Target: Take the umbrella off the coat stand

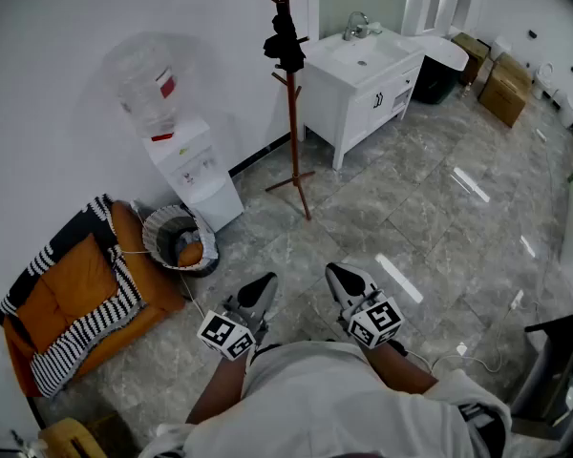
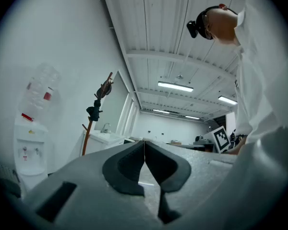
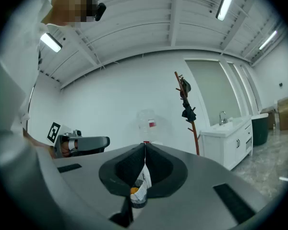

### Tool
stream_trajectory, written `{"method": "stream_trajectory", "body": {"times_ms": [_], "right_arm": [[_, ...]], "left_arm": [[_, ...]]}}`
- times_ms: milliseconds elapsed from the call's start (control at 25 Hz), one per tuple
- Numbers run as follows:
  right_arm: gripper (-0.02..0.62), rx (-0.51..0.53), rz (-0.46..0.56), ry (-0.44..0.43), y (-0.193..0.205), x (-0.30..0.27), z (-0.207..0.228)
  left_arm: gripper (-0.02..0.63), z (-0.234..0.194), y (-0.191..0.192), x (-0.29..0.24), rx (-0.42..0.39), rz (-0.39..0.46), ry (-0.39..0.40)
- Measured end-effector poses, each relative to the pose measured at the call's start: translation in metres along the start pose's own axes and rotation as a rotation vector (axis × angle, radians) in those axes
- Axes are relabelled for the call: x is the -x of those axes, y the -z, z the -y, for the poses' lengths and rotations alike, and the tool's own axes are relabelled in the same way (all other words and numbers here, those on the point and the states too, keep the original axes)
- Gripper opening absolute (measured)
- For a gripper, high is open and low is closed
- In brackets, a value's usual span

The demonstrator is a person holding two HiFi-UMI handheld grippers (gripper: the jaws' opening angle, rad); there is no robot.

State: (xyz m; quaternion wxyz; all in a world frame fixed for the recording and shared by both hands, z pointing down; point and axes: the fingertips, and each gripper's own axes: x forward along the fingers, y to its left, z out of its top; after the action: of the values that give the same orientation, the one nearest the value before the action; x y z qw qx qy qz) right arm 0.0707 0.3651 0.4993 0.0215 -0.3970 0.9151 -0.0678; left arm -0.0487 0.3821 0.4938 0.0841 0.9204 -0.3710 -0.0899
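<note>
A reddish-brown coat stand (image 1: 293,132) stands by the far wall, with a black folded umbrella (image 1: 285,38) hung near its top. Both grippers are held low in front of the person, well short of the stand. The left gripper (image 1: 265,281) is shut with nothing between its jaws, and so is the right gripper (image 1: 336,272). In the left gripper view the shut left gripper (image 2: 144,143) points toward the stand (image 2: 88,133) and umbrella (image 2: 94,110), which are far off at left. In the right gripper view the shut right gripper (image 3: 144,145) has the stand (image 3: 195,135) and umbrella (image 3: 186,110) to its right.
A water dispenser (image 1: 193,170) and a waste basket (image 1: 180,240) stand left of the coat stand. An orange cushioned seat with a striped blanket (image 1: 72,299) is at far left. A white sink cabinet (image 1: 363,79) and cardboard boxes (image 1: 504,89) are at the back right. A dark chair (image 1: 563,370) is at right.
</note>
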Motion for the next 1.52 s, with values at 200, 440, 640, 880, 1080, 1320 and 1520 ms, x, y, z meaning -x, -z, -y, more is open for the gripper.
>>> {"method": "stream_trajectory", "body": {"times_ms": [200, 440, 640, 880, 1080, 1320, 1520], "right_arm": [[0.015, 0.033, 0.024, -0.006, -0.009, 0.010, -0.015], [0.015, 0.005, -0.014, 0.007, 0.003, 0.032, -0.006], [0.015, 0.020, -0.005, -0.047, 0.001, 0.043, -0.005], [0.015, 0.018, 0.011, -0.099, -0.001, 0.059, 0.009], [0.015, -0.020, -0.037, -0.109, 0.020, 0.066, 0.029], [0.015, -0.060, -0.062, -0.100, 0.031, 0.058, 0.047], [0.015, -0.059, -0.069, -0.100, 0.029, 0.026, 0.060]], "left_arm": [[0.017, 0.013, 0.011, 0.013, 0.009, -0.025, 0.020], [0.017, 0.036, 0.017, 0.000, -0.008, -0.028, 0.036], [0.017, 0.045, 0.025, -0.005, 0.007, -0.055, 0.001], [0.017, 0.051, 0.023, -0.018, -0.014, -0.038, -0.072], [0.017, 0.056, 0.039, -0.028, -0.001, -0.060, -0.111], [0.017, 0.047, 0.048, -0.034, 0.020, -0.094, -0.128], [0.017, 0.021, 0.041, -0.051, 0.017, -0.078, -0.118]]}}
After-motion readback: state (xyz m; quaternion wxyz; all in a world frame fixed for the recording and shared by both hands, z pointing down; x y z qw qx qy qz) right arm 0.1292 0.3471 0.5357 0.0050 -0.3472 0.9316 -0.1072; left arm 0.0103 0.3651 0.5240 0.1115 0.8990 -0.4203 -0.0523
